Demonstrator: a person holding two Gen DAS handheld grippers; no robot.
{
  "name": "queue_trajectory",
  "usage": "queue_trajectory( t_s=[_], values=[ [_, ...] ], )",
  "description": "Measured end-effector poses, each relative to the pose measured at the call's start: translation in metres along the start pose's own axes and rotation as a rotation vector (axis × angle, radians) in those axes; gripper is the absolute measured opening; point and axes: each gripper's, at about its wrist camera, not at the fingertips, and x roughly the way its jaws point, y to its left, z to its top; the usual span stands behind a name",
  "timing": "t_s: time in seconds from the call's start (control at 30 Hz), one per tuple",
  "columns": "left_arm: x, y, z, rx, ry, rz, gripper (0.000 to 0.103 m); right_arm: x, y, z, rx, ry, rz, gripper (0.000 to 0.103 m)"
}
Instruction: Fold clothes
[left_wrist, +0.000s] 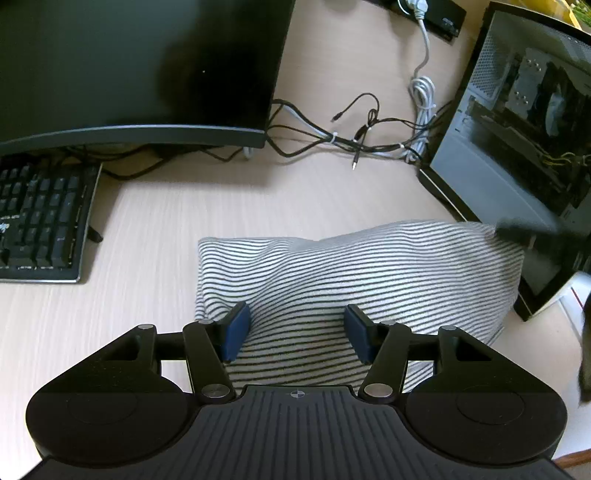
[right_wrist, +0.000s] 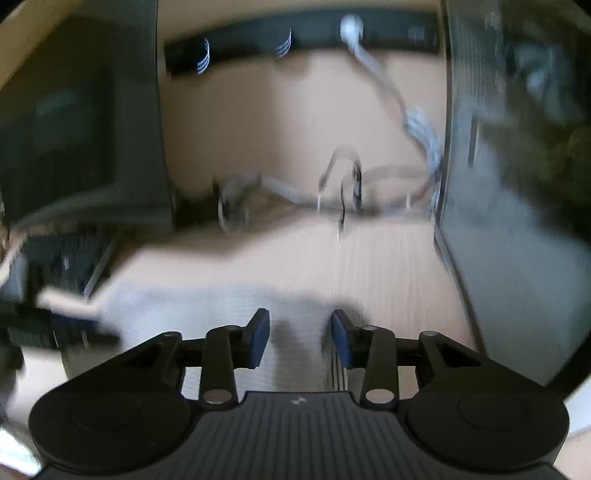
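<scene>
A folded white garment with thin black stripes (left_wrist: 354, 273) lies on the light wood desk (left_wrist: 258, 206). My left gripper (left_wrist: 297, 325) is open, its blue pads (left_wrist: 236, 332) spread just above the garment's near edge, holding nothing. In the blurred right wrist view the garment (right_wrist: 192, 306) shows as a pale patch under and left of my right gripper (right_wrist: 300, 338), which is open and empty. A dark blurred shape (left_wrist: 532, 230) over the garment's far right corner may be the right gripper.
A black monitor (left_wrist: 140, 66) and keyboard (left_wrist: 40, 218) stand at the left. A PC case (left_wrist: 517, 155) with a glass side stands at the right, close to the garment. Tangled cables (left_wrist: 369, 136) and a power strip (left_wrist: 439, 14) lie at the back.
</scene>
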Motion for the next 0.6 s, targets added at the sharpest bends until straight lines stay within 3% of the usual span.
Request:
queue_trajectory(
  t_s=[0.07,0.17,0.33,0.4,0.47,0.57,0.6],
  values=[
    [-0.001,0.0,-0.002,0.001,0.001,-0.001,0.062,-0.003,0.008,0.014,-0.008,-0.049,0.035,0.037],
    [0.0,-0.001,-0.001,-0.002,0.003,-0.001,0.062,0.013,0.024,0.018,-0.036,-0.022,0.082,0.037],
    [-0.004,0.005,-0.004,-0.027,0.006,-0.017,0.066,0.05,0.038,-0.025,-0.039,0.211,0.097,0.037],
    [-0.009,0.011,-0.002,-0.063,-0.001,-0.034,0.068,0.043,0.042,-0.038,-0.061,0.205,0.101,0.038],
    [-0.007,0.019,0.003,-0.103,0.006,-0.038,0.089,0.04,0.04,-0.034,-0.073,0.223,0.117,0.039],
    [0.002,0.033,0.013,-0.166,0.025,-0.038,0.085,0.035,0.027,-0.018,-0.021,0.212,0.132,0.039],
    [0.005,0.038,0.016,-0.187,0.031,-0.038,0.083,0.03,0.025,-0.012,-0.009,0.173,0.12,0.039]
  ],
)
